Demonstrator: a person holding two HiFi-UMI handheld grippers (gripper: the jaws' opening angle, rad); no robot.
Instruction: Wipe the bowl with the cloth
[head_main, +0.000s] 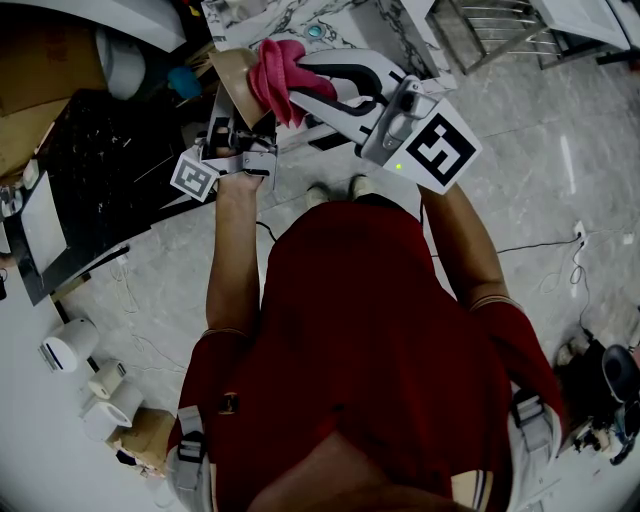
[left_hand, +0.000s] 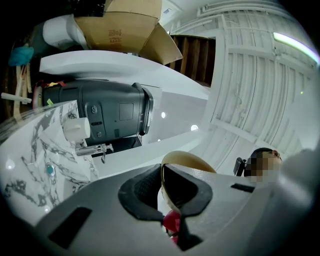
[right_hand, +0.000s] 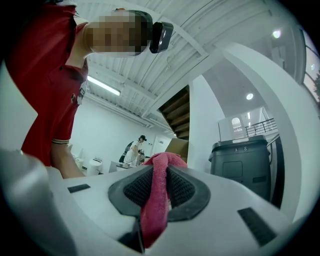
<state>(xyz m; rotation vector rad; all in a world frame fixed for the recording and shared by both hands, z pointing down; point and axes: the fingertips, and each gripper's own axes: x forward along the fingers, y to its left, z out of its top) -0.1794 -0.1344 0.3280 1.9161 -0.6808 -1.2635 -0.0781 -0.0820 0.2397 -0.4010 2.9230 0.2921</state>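
Here we go: my left gripper (left_hand: 164, 186) has its pads pressed onto the rim of the tan, thin-walled round bowl (left_hand: 192, 162). One pad sits inside the lip and one outside, and the bowl is tipped on its side. My right gripper (right_hand: 159, 189) is pinched hard on the pink terry cloth (right_hand: 156, 200), which runs down between the pads and bulges out past the tips.

In the head view, upper middle of the frame, the cloth is bunched right against the bowl. Both are held off any surface, out in front of my red shirt (head_main: 350, 330). A sliver of pink shows just under the bowl's rim in the left gripper view too. Whether the bowl holds anything besides that cloth, I can't tell.

Edges now: the white, grey-veined marble table (head_main: 300, 20) sits just beyond the bowl at the top of the frame, its edge close to the jaws. A dark speckled slab (head_main: 100, 160) fills the upper left, near my left forearm. To the right, the pale grey floor (head_main: 560, 150) lies open.

In the left gripper view, a dark grey boxy machine (left_hand: 110, 110) stands beyond the table. An open brown cardboard box (left_hand: 130, 25) sits above it in the frame, flaps spread, contents out of sight. At the lower left of the head view, white cylindrical cups (head_main: 105, 385) cluster together. Right of centre in the right gripper view, a lidded dark grey bin (right_hand: 242, 160) stands shut.
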